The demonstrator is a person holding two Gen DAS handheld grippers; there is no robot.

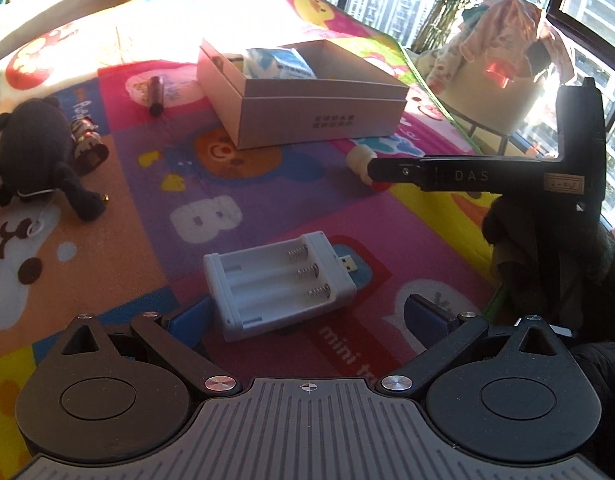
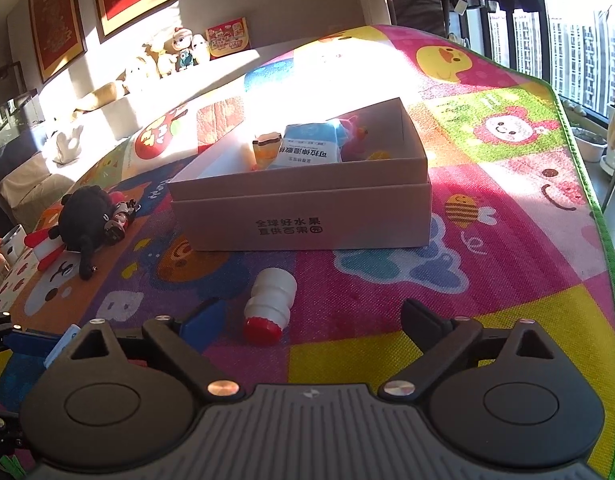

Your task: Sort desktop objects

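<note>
My left tongs (image 1: 307, 312) stand spread around the white plastic battery charger (image 1: 277, 284), pads clear of it. My right tongs (image 2: 315, 320) gape wide; the small white red-capped bottle (image 2: 269, 306) lies between them, the open cardboard box (image 2: 303, 208) beyond.

The left hand-held gripper (image 1: 307, 316) is tilted downward with its jaws spread wide, and nothing is gripped by its blue fingertips (image 1: 191, 320). The right hand-held gripper (image 2: 311, 320) is likewise pitched downward, its jaws parted widely and nothing clamped between them. In the left wrist view, the right hand-held gripper is seen side-on at the right edge, carried by a dark-sleeved arm (image 1: 547, 248).
</note>
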